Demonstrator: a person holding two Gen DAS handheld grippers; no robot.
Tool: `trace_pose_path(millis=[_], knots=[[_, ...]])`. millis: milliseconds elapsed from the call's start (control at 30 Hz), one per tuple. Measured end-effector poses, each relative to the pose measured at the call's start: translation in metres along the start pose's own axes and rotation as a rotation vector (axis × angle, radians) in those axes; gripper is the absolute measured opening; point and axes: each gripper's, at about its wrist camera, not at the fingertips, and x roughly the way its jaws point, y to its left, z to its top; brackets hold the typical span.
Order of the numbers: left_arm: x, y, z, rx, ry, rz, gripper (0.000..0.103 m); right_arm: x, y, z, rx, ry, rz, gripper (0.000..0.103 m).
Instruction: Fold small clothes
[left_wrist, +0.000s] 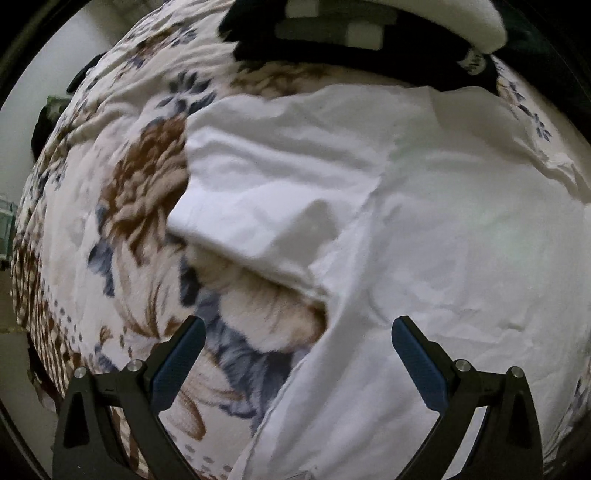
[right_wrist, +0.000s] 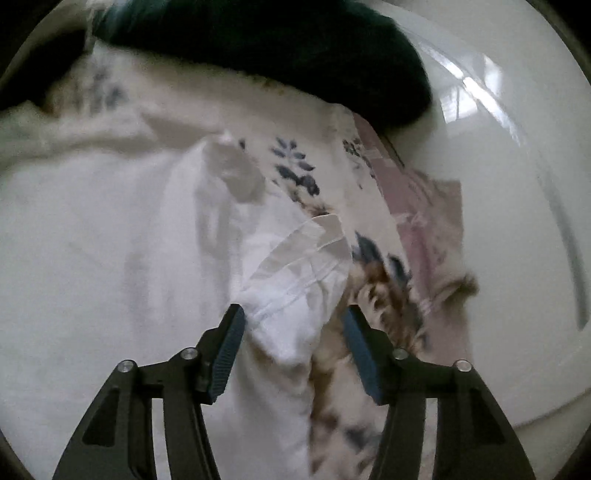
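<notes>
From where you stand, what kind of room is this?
Probably a bedroom. A white garment lies spread on a plush floral blanket that looks like bedding, with a dark pile at its far edge and pale floor beside it.

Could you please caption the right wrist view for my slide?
Open right tongs straddling a sleeve of the white shirt on the floral blanket.

Left wrist view: looking down, close, past the left gripper (left_wrist: 297, 343) onto the white garment (left_wrist: 424, 229) and floral blanket (left_wrist: 122, 229), dark fabric (left_wrist: 332, 51) at the far edge. Right wrist view: equally close, angled down past the right gripper (right_wrist: 293, 328) toward a sleeve. Shared by both: garment, blanket, dark fabric.
</notes>
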Motion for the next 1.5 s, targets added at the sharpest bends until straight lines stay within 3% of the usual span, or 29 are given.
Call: trace_pose_path(millis=[33, 100, 200, 400, 467, 567, 633, 700, 767, 867, 967, 1167, 1267, 1367, 1400, 1433, 1467, 1500], knots=[[-0.001, 0.0, 0.0, 0.008, -0.007, 0.0, 0.103, 0.003, -0.005, -0.002, 0.008, -0.002, 0.0, 0.004], [-0.003, -0.02, 0.013, 0.022, -0.01, 0.001, 0.103, -0.008, -0.004, -0.003, 0.018, -0.068, -0.012, 0.004], [-0.002, -0.013, 0.013, 0.034, -0.01, -0.004, 0.103, -0.037, 0.002, -0.012, -0.041, -0.2, -0.021, 0.004], [-0.014, -0.045, 0.003, 0.06, 0.003, 0.005, 0.103, -0.085, 0.053, -0.041, -0.233, -0.334, 0.114, 0.004], [-0.012, -0.043, 0.001, 0.066, 0.008, 0.011, 0.103, -0.09, 0.074, -0.051, -0.313, -0.328, 0.163, 0.004], [-0.013, -0.047, -0.006, 0.068, 0.009, 0.024, 0.103, -0.088, 0.089, -0.056, -0.359, -0.232, 0.296, 0.006], [-0.012, -0.046, -0.007, 0.068, 0.008, 0.032, 0.103, -0.09, 0.079, -0.052, -0.311, -0.186, 0.384, 0.027], [-0.012, -0.044, -0.007, 0.055, 0.011, 0.033, 0.103, -0.096, 0.056, -0.044, -0.202, -0.161, 0.491, 0.039], [-0.012, -0.047, -0.003, 0.04, 0.031, -0.003, 0.103, -0.095, 0.029, -0.034, -0.075, -0.109, 0.578, 0.04], [-0.02, -0.068, 0.019, 0.057, 0.007, -0.12, 0.103, -0.079, -0.004, -0.027, 0.121, 0.026, 0.674, 0.042], [-0.028, -0.11, 0.05, 0.11, -0.024, -0.278, 0.103, -0.047, -0.039, -0.035, 0.354, 0.182, 0.771, 0.042], [-0.029, -0.234, 0.097, 0.453, -0.04, -0.501, 0.103, 0.001, -0.053, -0.072, 0.7, 0.376, 0.905, 0.042], [-0.021, -0.277, 0.105, 0.576, -0.008, -0.55, 0.103, 0.009, -0.05, -0.083, 0.789, 0.388, 0.949, 0.042], [-0.009, -0.305, 0.107, 0.668, 0.006, -0.535, 0.1, 0.018, -0.045, -0.089, 0.861, 0.4, 1.017, 0.042], [-0.005, -0.31, 0.107, 0.693, 0.009, -0.541, 0.087, 0.022, -0.042, -0.091, 0.892, 0.408, 1.04, 0.042], [-0.001, -0.315, 0.107, 0.708, 0.017, -0.529, 0.064, 0.026, -0.039, -0.091, 0.913, 0.413, 1.058, 0.042], [0.0, -0.317, 0.106, 0.714, 0.031, -0.544, 0.038, 0.029, -0.037, -0.093, 0.949, 0.424, 1.076, 0.042], [0.001, -0.317, 0.106, 0.702, 0.054, -0.549, 0.003, 0.032, -0.037, -0.096, 0.985, 0.43, 1.092, 0.042]])
